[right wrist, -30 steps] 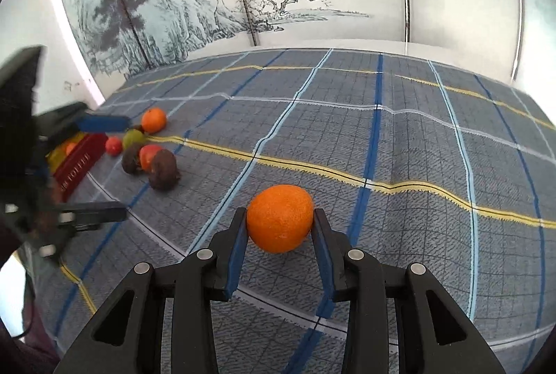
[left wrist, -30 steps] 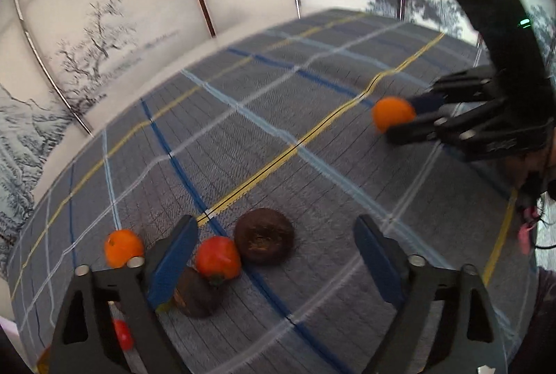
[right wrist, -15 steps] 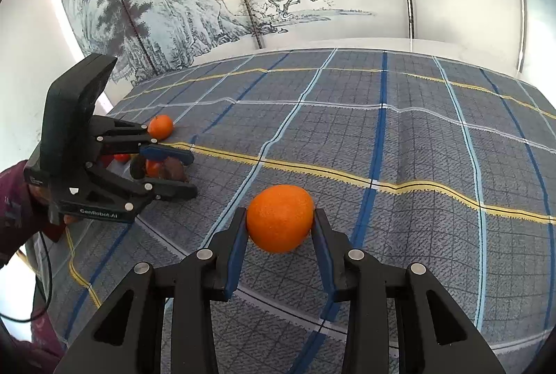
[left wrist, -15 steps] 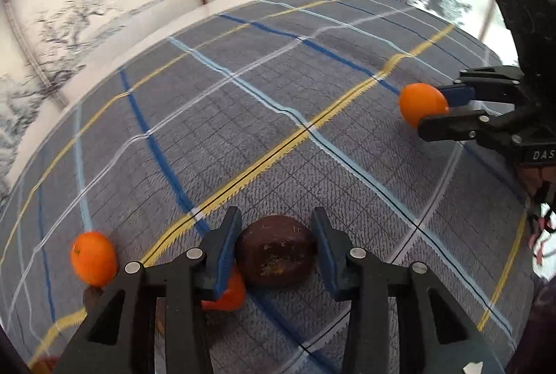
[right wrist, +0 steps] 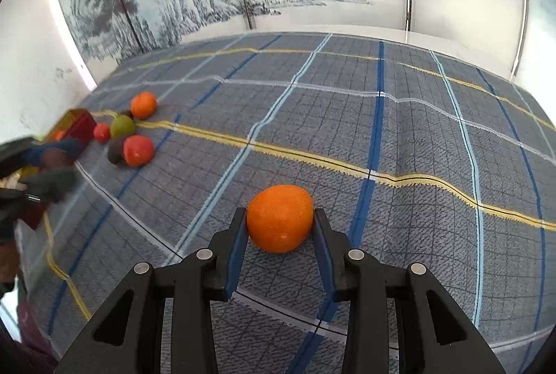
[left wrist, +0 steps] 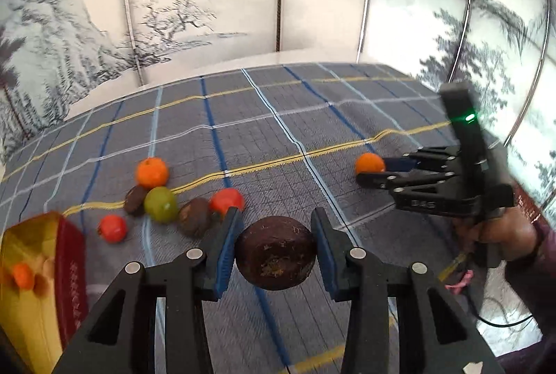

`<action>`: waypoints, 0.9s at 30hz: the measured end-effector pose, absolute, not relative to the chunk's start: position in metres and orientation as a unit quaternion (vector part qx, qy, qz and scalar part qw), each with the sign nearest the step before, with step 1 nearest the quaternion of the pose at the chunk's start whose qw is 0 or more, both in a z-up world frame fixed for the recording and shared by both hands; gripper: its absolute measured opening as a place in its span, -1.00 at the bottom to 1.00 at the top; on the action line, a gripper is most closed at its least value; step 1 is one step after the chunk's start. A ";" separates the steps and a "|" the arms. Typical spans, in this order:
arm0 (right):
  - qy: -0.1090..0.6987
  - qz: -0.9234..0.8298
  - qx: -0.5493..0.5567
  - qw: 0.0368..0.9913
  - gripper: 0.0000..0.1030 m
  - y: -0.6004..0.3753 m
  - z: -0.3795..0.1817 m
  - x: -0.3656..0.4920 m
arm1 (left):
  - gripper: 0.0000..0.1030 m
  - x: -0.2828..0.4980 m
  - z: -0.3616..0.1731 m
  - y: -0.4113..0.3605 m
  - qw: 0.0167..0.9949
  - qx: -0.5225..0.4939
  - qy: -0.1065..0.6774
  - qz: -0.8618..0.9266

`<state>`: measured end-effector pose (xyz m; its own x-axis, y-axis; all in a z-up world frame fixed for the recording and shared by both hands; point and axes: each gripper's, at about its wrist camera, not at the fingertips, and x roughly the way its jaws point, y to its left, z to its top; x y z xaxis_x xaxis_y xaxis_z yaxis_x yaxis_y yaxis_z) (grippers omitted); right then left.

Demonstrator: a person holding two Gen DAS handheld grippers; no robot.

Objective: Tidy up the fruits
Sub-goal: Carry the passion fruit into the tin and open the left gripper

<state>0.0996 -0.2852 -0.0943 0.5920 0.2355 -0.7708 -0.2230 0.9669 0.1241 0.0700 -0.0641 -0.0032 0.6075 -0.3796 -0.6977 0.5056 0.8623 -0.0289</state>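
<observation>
Plaid cloth covers the desk (left wrist: 312, 116), where sorting looks barely begun: the left claw (left wrist: 274, 249) grips a brown fruit (left wrist: 276, 257), the right claw (right wrist: 279, 228) an orange (right wrist: 279, 217), five fruits beside the red box (left wrist: 71, 266).

Two wrist fisheyes, each looking down along my gripper fingers at the plaid tablecloth (left wrist: 278, 137).

My left view sat close over the cloth, facing the painted screen (left wrist: 173, 12); the right gripper (left wrist: 373, 172) showed at mid-right. My right view faced likewise; both shared the fruit cluster (right wrist: 133, 134), upper left there.
</observation>
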 end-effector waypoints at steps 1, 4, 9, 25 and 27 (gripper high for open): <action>0.433 0.126 0.002 0.892 -0.26 -0.284 -0.095 0.100 | -0.27 0.067 0.000 -0.060 0.895 0.081 0.364 -0.245; 0.437 0.114 -0.015 0.892 -0.26 -0.280 -0.096 0.100 | -0.27 0.058 0.008 -0.044 0.900 0.073 0.361 -0.232; 0.438 0.101 -0.044 0.892 -0.27 -0.272 -0.097 0.099 | -0.27 0.047 0.016 -0.016 0.910 0.049 0.357 -0.204; 0.438 0.098 -0.055 0.892 -0.27 -0.271 -0.098 0.099 | -0.27 0.029 0.020 0.134 0.926 -0.031 0.371 -0.057; 0.438 0.097 -0.055 0.892 -0.27 -0.271 -0.098 0.099 | -0.27 0.029 0.014 0.147 0.926 -0.027 0.375 -0.035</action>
<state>0.0994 -0.2708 -0.0977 0.5978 0.1257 -0.7917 -0.2220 0.9750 -0.0128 0.0285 0.1474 0.0140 0.7168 -0.0850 -0.6921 0.0451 0.9961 -0.0757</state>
